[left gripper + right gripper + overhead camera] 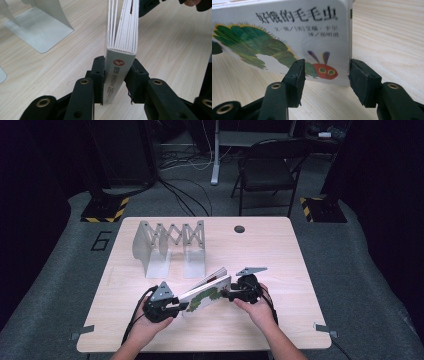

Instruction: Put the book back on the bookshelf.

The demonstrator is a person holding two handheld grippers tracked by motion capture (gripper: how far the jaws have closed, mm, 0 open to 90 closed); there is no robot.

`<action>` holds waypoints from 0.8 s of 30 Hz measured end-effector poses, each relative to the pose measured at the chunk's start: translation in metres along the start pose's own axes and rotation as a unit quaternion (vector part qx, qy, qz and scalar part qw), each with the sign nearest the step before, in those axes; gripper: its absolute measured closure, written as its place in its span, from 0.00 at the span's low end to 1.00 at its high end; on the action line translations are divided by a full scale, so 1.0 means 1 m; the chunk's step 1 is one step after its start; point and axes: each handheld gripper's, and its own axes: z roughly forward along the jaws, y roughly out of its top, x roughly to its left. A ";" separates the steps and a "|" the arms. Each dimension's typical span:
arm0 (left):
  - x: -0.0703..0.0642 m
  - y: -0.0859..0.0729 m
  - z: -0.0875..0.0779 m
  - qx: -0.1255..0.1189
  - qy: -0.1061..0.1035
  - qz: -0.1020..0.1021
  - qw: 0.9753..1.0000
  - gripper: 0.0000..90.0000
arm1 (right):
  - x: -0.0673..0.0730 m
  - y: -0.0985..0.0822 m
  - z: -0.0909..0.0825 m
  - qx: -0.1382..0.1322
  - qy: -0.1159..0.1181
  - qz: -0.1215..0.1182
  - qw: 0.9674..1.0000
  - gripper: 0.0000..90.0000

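The left gripper (116, 82) is clamped on the spine end of a thick white board book (122, 47), its two black jaws pressing either side of the spine, which carries a red round logo and small Chinese characters, too blurred to read. The right gripper (327, 75) is at the book's opposite end with its jaws spread around the corner of the cover; whether they actually touch the book cannot be told. The cover shows a green caterpillar with a red face and purple feelers, under the black title 好饿的毛毛虫 and a smaller line of credits that is too soft to make out. From above, the book is held between the two grippers near the front middle of the pale wooden table (280, 250), its pages fanning slightly apart. Beyond it, towards the far left of the table, stands an extending grey metal book rack (170, 245). A "6" (101, 240) is marked on the grey floor beside the table.
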 end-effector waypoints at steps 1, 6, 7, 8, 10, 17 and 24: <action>-0.002 0.000 0.000 0.001 -0.002 0.001 1.000 0.80 | -0.001 0.000 0.000 -0.001 -0.002 -0.001 1.000 0.52; -0.007 0.001 0.001 0.004 0.004 0.010 1.000 0.83 | -0.004 0.000 0.003 0.003 -0.008 -0.003 1.000 0.52; -0.007 0.001 0.001 0.004 0.004 0.010 1.000 0.83 | -0.004 0.000 0.003 0.003 -0.008 -0.003 1.000 0.52; -0.008 0.002 0.000 0.007 0.003 0.009 1.000 0.83 | -0.004 0.000 0.003 0.004 -0.011 -0.003 1.000 0.52; -0.007 0.003 -0.001 0.016 -0.003 0.016 1.000 0.83 | -0.006 0.000 0.004 -0.001 -0.015 -0.010 1.000 0.52; -0.005 0.002 -0.005 0.027 -0.009 0.015 0.999 0.83 | -0.011 0.001 0.000 -0.001 -0.020 0.000 1.000 0.52; -0.004 0.003 -0.013 0.058 -0.011 0.038 0.998 0.83 | -0.016 0.002 0.001 -0.002 -0.019 -0.001 1.000 0.51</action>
